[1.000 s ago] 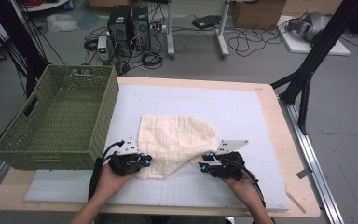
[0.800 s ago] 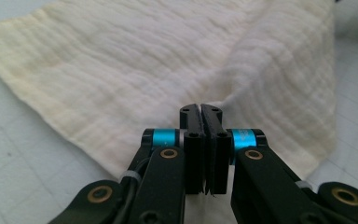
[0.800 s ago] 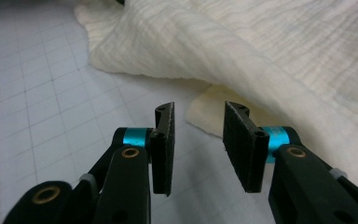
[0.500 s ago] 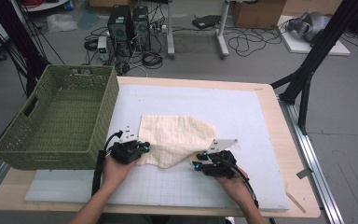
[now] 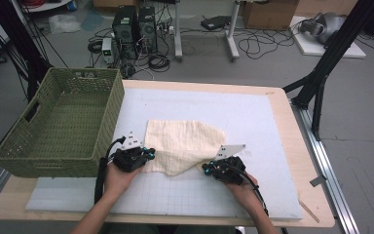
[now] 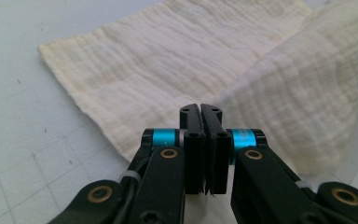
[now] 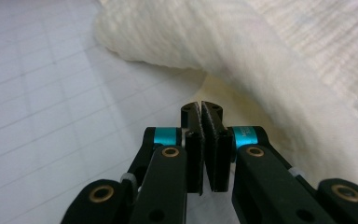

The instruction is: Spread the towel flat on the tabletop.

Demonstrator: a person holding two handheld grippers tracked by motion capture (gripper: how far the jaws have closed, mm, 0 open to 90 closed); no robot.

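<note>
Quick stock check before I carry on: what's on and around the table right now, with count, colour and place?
cloth: one, cream, partly folded, middle of the mat
basket: one, green woven, left end of the table
mat: one, pale grey with a grid, covering most of the table
table: one, light wood, under the mat
computer towers: two, black, on the floor beyond the table
cables: many, black, on the floor behind
left gripper: one, black with blue rings, jaws shut at the cloth's left edge
right gripper: one, black, jaws shut at the cloth's right edge

Green wicker basket (image 5: 53, 126) on the table's (image 5: 292, 146) left end; computer towers (image 5: 135, 24), cables beyond.
</note>
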